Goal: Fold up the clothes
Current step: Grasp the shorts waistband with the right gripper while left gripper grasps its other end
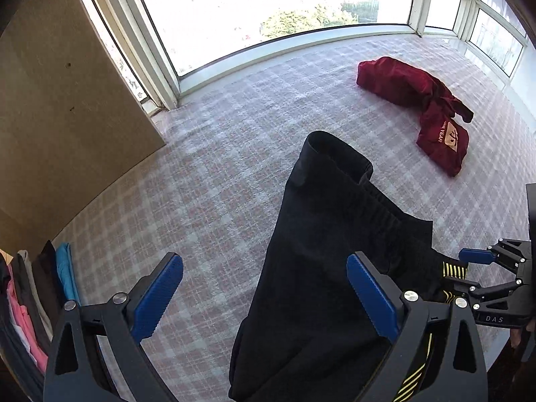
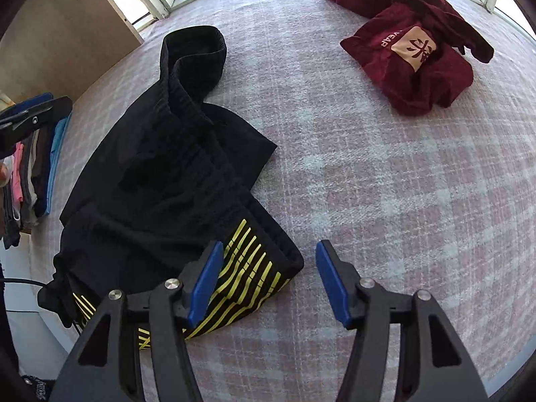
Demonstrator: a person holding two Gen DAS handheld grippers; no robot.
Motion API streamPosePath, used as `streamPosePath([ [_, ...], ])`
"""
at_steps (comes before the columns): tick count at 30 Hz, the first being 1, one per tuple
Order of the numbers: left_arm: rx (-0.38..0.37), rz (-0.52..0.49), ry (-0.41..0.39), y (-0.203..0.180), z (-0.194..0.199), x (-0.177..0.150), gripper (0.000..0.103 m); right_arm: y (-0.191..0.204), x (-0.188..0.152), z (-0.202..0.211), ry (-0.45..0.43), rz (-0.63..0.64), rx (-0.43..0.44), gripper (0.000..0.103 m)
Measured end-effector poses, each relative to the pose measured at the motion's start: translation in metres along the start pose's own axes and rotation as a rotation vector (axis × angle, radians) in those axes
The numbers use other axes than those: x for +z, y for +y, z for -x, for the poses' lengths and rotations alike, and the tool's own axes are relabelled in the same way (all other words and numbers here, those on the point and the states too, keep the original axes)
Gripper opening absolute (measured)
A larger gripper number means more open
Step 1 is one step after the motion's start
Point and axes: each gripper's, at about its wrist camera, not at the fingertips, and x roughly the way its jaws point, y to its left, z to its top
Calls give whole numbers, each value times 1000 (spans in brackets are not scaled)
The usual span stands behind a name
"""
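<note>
While hovering over the checked bed cover (image 1: 217, 174), left tongs (image 1: 264, 296) gaping wide, blue pads (image 1: 157, 296) far apart, gripping nothing; tilted forward and down, right pad above the black shorts (image 1: 321, 251). Right tongs (image 2: 269, 279) open as well, empty, pointed downward at the hem with yellow stripes (image 2: 248, 268), left pad just over that hem, right pad over bare cover. Black shorts spread loosely on the cover, waistband toward the window (image 1: 268, 0), between both tongs. Lying well apart, nearer the glass, a crumpled red garment (image 2: 412, 43). Standing at the far left edge, a stack of folded clothes (image 1: 37, 298).
</note>
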Motion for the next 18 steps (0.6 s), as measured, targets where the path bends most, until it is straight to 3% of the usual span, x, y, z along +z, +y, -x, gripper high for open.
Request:
streamPosePath([
  [1, -2, -1, 4, 2, -5, 4, 99, 2, -2, 3, -5, 5, 10, 44],
  [2, -5, 0, 6, 4, -9, 9, 99, 3, -5, 6, -11, 10, 21, 20],
  [4, -3, -4, 11, 8, -18, 18, 99, 7, -10, 12, -21, 20, 41, 9],
  [7, -1, -21, 18, 12, -30, 30, 99, 7, -20, 25, -42, 22, 64, 8],
  [10, -33, -38, 20, 12, -35, 39, 99, -23, -53, 68, -88, -69, 18, 8],
  [13, -65, -72, 16, 2, -40, 47, 99, -65, -85, 93, -88, -205, -131, 8],
  [15, -72, -106, 24, -13, -47, 54, 99, -79, -100, 98, -59, -224, -271, 8],
  [18, -104, -183, 38, -49, -58, 64, 99, -92, -109, 99, -36, -227, -301, 8],
])
